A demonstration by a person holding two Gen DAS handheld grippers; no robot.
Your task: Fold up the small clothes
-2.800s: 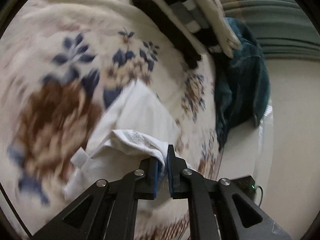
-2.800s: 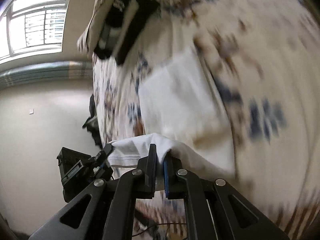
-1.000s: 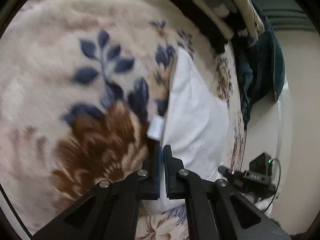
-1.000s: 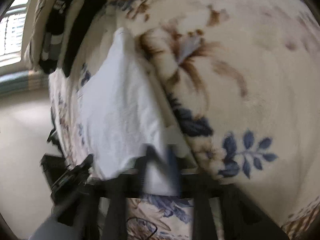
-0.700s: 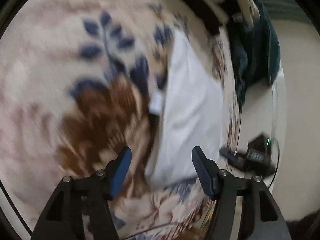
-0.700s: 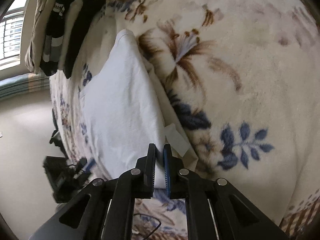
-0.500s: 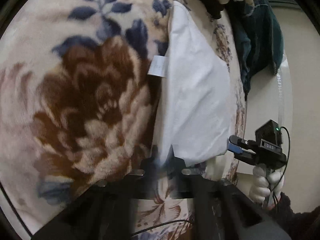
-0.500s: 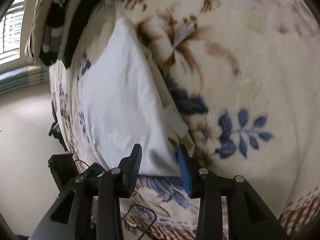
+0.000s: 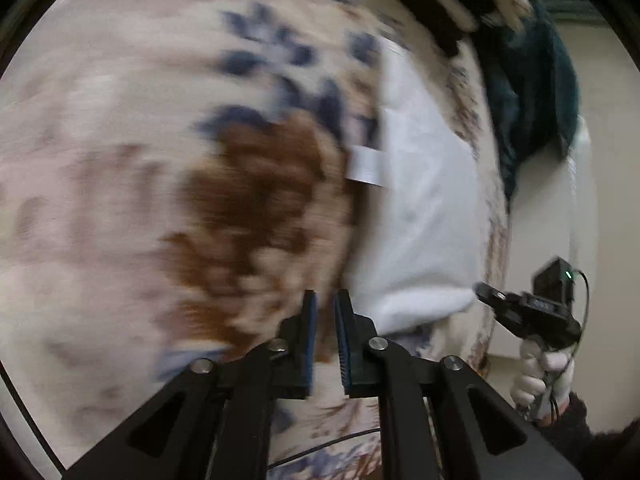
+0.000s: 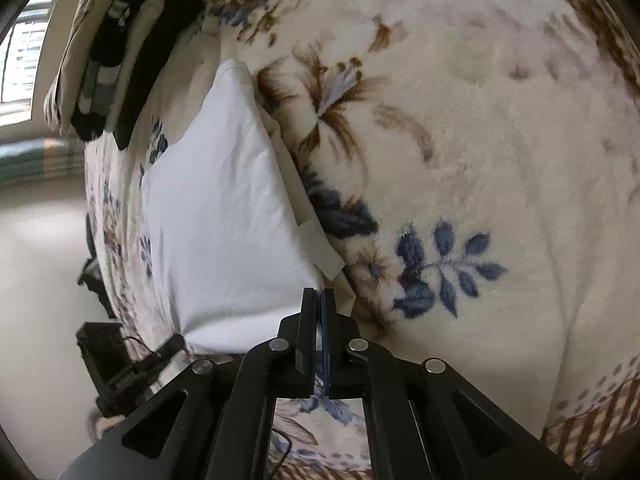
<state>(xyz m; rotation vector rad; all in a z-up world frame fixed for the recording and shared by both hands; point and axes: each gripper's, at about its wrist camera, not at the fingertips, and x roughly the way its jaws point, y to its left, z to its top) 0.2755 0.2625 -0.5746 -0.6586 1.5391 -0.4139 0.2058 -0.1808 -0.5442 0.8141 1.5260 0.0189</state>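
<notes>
White folded garment (image 10: pixel 224 216) lies flat on the floral blanket (image 10: pixel 500 152), looking light, soft and limp; a corner or hem seems the best hold. Left gripper (image 9: pixel 323 322) has just been opening, nothing between its jaws; right gripper (image 10: pixel 319 312) is pressed together at the garment's near corner.

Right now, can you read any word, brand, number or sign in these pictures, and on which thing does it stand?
None can be read.
White tag on the folded white garment: blank or too faint.
Print on the black garment in the folded pile: white marks, too small.
Display on the other gripper's handle: blurred.
</notes>
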